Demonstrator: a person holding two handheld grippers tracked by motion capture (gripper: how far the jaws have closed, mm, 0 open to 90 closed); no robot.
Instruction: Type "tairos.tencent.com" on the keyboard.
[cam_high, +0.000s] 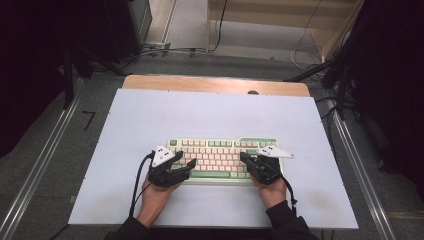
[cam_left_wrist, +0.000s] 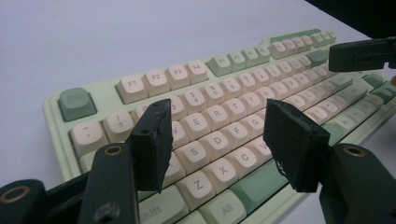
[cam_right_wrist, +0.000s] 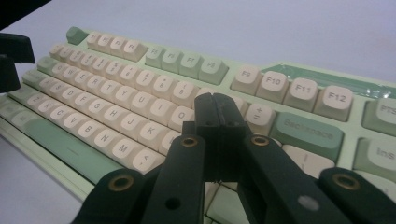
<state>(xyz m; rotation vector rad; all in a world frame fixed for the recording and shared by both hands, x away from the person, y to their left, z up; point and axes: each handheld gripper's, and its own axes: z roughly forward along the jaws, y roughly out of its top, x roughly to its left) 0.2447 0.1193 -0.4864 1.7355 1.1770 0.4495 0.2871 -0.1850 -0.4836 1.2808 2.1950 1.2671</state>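
Note:
A pale green keyboard (cam_high: 220, 149) with cream and green keycaps lies on the white table, near its front middle. My left gripper (cam_high: 185, 159) stands open over the keyboard's left end. In the left gripper view (cam_left_wrist: 218, 108) its jaws frame the S, D, X and C keys (cam_left_wrist: 219, 156) and hold nothing. My right gripper (cam_high: 244, 157) is shut and empty, with its tip low over the keys at the right of the letter block. In the right gripper view (cam_right_wrist: 217, 100) the joined jaws point at the keys just left of Backspace (cam_right_wrist: 307, 129). A hand holds each gripper.
The white table top (cam_high: 210, 112) has bare room behind and beside the keyboard. A wooden strip (cam_high: 215, 84) runs along its far edge, and metal rails (cam_high: 35, 172) flank it. Dark stands and cables (cam_high: 320, 70) lie on the floor beyond.

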